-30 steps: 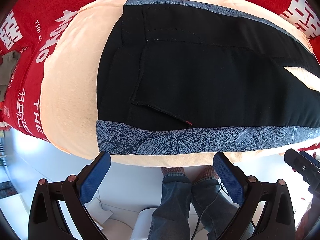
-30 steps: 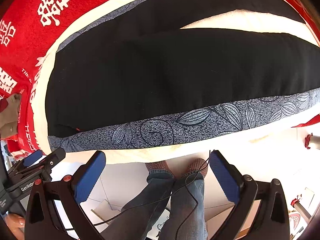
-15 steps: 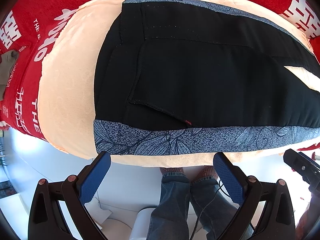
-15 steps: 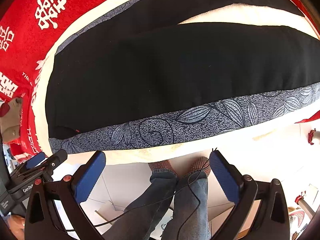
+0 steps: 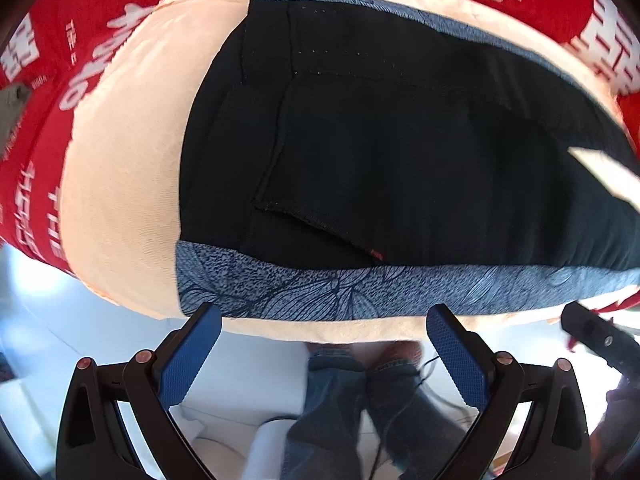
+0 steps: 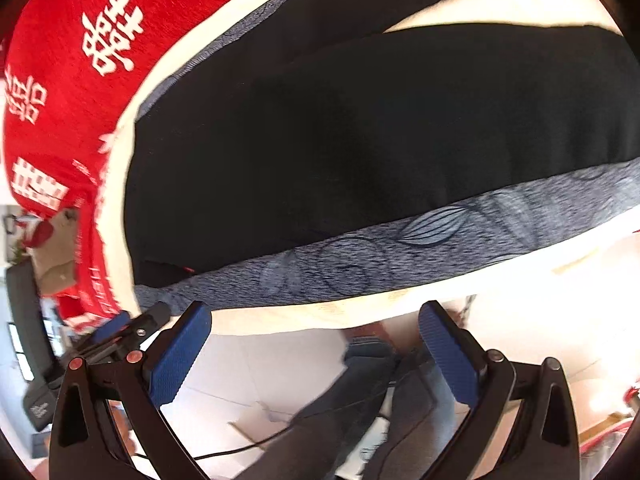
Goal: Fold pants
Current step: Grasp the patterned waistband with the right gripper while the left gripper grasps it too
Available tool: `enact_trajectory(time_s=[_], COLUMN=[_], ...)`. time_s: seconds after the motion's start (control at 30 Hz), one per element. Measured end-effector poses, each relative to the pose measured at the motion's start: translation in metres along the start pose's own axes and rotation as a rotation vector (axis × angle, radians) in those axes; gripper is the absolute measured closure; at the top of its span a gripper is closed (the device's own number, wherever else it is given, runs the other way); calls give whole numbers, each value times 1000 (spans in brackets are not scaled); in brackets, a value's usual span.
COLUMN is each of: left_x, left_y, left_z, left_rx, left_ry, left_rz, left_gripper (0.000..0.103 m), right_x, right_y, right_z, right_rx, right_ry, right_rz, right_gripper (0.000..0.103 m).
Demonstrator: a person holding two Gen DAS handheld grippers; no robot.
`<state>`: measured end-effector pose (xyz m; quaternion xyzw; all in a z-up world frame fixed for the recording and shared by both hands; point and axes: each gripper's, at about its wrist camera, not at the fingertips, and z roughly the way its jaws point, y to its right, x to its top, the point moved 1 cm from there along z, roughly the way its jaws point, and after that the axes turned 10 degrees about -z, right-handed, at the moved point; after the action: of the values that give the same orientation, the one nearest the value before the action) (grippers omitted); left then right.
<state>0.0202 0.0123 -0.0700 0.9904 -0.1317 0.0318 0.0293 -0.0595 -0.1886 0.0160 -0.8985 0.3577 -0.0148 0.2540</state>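
Note:
Black pants (image 5: 400, 152) with a blue-grey leaf-print side stripe (image 5: 360, 288) lie flat on a cream sheet (image 5: 120, 184). The waist and a back pocket face the left wrist view; the legs show in the right wrist view (image 6: 360, 152), with their stripe (image 6: 400, 248) along the near edge. My left gripper (image 5: 324, 316) is open and empty, just short of the stripe near the waist. My right gripper (image 6: 316, 308) is open and empty, just short of the stripe on the near leg.
A red cloth with white characters (image 5: 60, 40) lies under the cream sheet, also in the right wrist view (image 6: 80, 40). The table's near edge is right in front of both grippers. The person's legs in jeans (image 5: 340, 400) stand below on a white floor.
Both grippers have moved closer to the near edge of the pants; the right one has also shifted right along the leg. Both stay open. The pants have not moved.

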Motion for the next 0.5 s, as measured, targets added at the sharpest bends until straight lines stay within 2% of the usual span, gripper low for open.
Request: enact_trajectory(time_s=[0.1, 0.23, 0.33, 0.37, 0.4, 0.47, 0.5], left_x=[3, 5, 5, 4, 2, -2, -8], left_y=[-10, -19, -26, -30, -30, -35, -36], left_z=[1, 3, 7, 10, 12, 17, 18], left_rx=[-100, -161, -206, -226, -240, -261, -269], left_ry=[12, 32, 23, 13, 7, -6, -10], left_rz=[-44, -56, -75, -89, -100, -115, -116], left_gripper=[0, 0, 0, 0, 0, 0, 0], right_x=[-1, -7, -14, -16, -19, -24, -25], right_y=[2, 6, 18, 23, 29, 39, 43], right_z=[9, 26, 42, 48, 54, 65, 69], right_rx=[132, 234, 276, 294, 313, 361, 383], right_ry=[10, 0, -11, -10, -10, -4, 9], right_rz=[20, 35, 82, 102, 123, 164, 180], right_gripper=[0, 2, 3, 7, 18, 30, 31])
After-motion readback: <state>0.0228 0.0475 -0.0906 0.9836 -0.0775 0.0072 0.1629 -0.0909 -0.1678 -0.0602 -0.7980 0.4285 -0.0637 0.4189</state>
